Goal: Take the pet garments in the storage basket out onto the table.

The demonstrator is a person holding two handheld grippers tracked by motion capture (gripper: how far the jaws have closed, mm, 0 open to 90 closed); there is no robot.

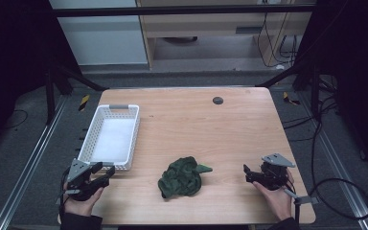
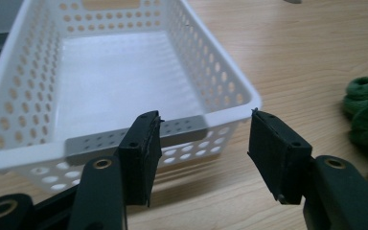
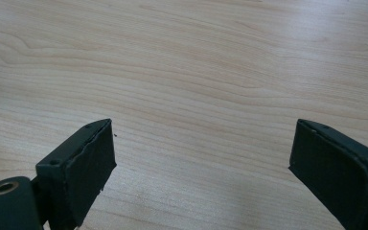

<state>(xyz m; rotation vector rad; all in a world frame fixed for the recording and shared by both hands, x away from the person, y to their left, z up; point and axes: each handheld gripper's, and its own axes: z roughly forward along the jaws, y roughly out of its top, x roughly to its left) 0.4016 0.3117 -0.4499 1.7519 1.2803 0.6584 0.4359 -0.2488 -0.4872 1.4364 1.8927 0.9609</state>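
Note:
A crumpled dark green cloth (image 1: 181, 176) lies near the front middle of the wooden table (image 1: 211, 129). An empty white perforated basket (image 1: 135, 139) stands at the left. My left gripper (image 1: 101, 175) is low at the front left corner, just in front of the basket's near end. In the left gripper view my left gripper (image 2: 203, 153) is open with nothing between its pads, facing the basket (image 2: 110, 81), and the cloth (image 2: 366, 120) sits at the right edge. My right gripper (image 1: 247, 174) rests at the front right, to the right of the cloth. The right gripper view has my right gripper (image 3: 201, 163) open over bare wood.
A small dark round disc (image 1: 217, 100) sits in the table near its far edge. Black frame posts and cables stand around the table, with grey floor beyond. A cable loops on the floor at the right.

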